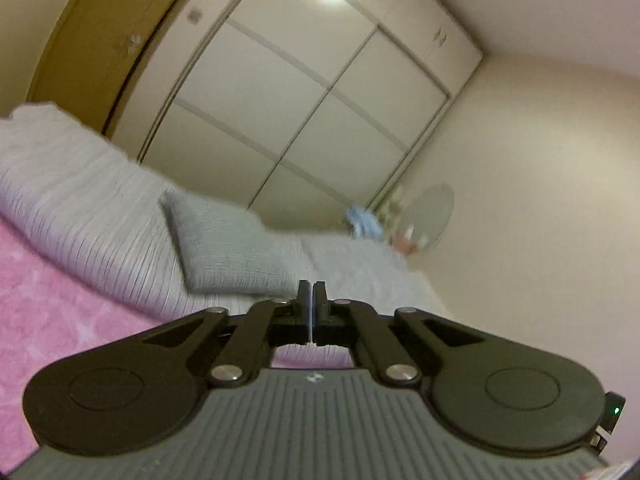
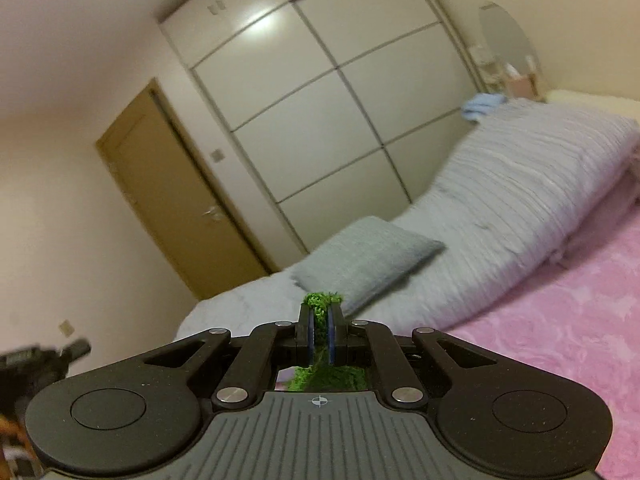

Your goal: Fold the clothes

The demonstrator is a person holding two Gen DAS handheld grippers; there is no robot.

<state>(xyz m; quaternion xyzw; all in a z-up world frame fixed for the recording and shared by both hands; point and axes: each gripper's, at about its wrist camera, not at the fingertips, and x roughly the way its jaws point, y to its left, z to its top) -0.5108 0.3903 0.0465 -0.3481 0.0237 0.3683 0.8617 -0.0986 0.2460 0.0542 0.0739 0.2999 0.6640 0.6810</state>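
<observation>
Green fuzzy fabric [image 2: 322, 300], a piece of clothing, sits pinched in the right gripper [image 2: 320, 322]: a tuft sticks out past the fingertips and more of it hangs below the jaws, near the camera. The two blue-lined fingers [image 2: 310, 334] press against the cloth from either side, so the tool is clamped on it, held up above the pink bedspread [image 2: 560, 340].

One left gripper [image 1: 311, 300] shows in the left wrist view, its fingers pressed flat together with only a thin pale line between them; whether any cloth is caught in that seam cannot be told. It hovers over the same pink bedspread [image 1: 60, 320].

Counted on the bed: one small grey cushion [image 2: 372, 256] lying on one long pale striped bolster or rolled quilt [image 2: 520, 200], which runs across the far side of the bed. One light blue cloth [image 2: 482, 106] lies at the far end of that bolster, near one oval mirror [image 2: 508, 44] on the wall. Small items below the mirror are too blurred to name.

Far behind stands one large cream wardrobe [image 2: 320, 120] with two sliding doors, each split into panels, and no contents visible. To its left in the right wrist view is one brown door [image 2: 176, 200] with a handle. A small crosshair mark is printed on each gripper body; no readable writing shows.
</observation>
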